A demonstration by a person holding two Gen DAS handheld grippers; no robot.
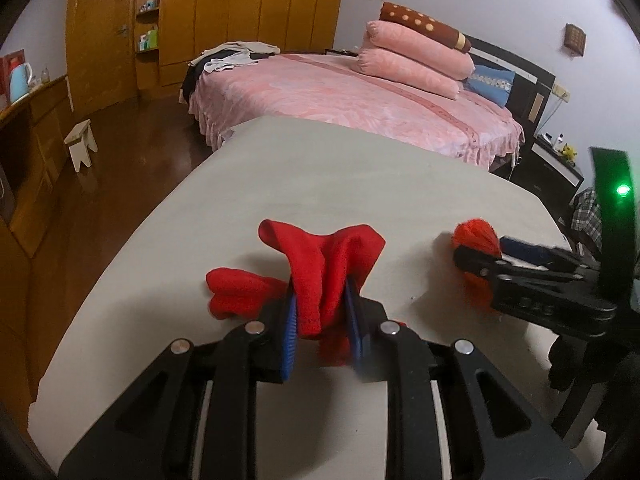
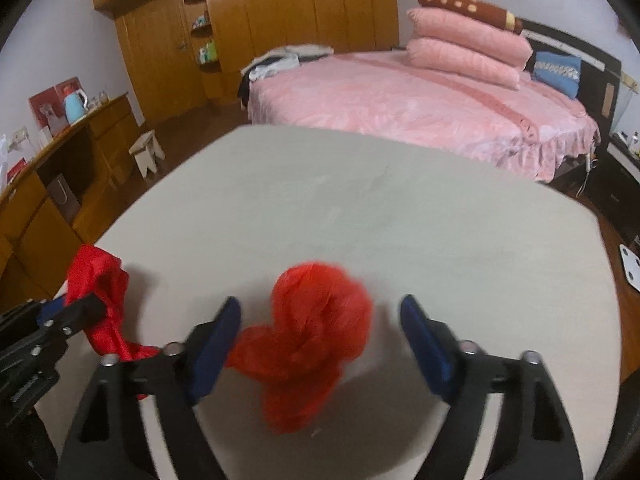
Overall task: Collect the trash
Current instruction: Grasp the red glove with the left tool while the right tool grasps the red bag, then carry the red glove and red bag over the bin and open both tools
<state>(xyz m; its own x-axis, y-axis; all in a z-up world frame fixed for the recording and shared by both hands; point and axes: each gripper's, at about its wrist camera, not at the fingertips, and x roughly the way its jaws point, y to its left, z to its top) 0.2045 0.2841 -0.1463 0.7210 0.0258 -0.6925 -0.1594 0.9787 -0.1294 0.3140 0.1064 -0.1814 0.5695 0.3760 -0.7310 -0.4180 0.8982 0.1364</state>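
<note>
Crumpled red plastic bag (image 2: pixel 310 340) lies on the table (image 2: pixel 360 208) between the right tool's (image 2: pixel 320 344) part-open pads, untouched; light, slippery, best pinched mid-bunch. Left tool (image 1: pixel 320 320) clamps soft red cloth (image 1: pixel 320 264).

Left gripper (image 1: pixel 320 320) jaws clamped on fabric; right gripper (image 2: pixel 320 344) jaws apart, angled downward.

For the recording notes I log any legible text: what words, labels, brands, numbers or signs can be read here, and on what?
None can be read in either view.
Red box behind the blue kettle: printed picture, any lettering too blurred.
Bottles on the wardrobe shelves: labels too small.
Bottle on the bedside cabinet: too small.
</note>
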